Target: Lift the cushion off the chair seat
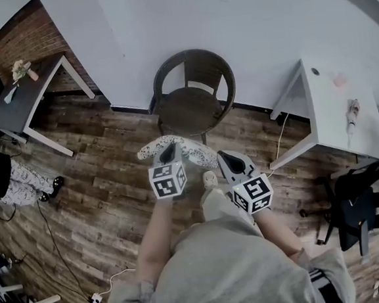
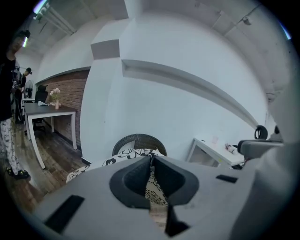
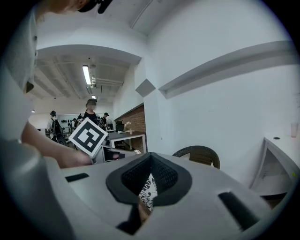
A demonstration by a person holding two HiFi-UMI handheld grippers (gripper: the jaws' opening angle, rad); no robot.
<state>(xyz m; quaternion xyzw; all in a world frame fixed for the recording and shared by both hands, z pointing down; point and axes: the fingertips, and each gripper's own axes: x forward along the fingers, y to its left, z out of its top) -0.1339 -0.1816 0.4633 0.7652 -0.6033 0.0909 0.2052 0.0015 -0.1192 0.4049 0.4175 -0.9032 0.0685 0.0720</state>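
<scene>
Left gripper [image 1: 169, 150] and right gripper [image 1: 223, 158] each clamp shut on an edge of a white, black-flowered fabric cushion [image 1: 198, 154]. It hangs between them, clear of the round brown wicker chair [image 1: 195, 104] just beyond their tips.

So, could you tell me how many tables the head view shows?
2: a dark table upper left by the brick wall, a white table at right by the white wall. Others may be hidden.

No legible writing.
Only black-and-white square code patterns, on the left cube [image 1: 168, 180] and right cube [image 1: 254, 194], head view's centre.
</scene>
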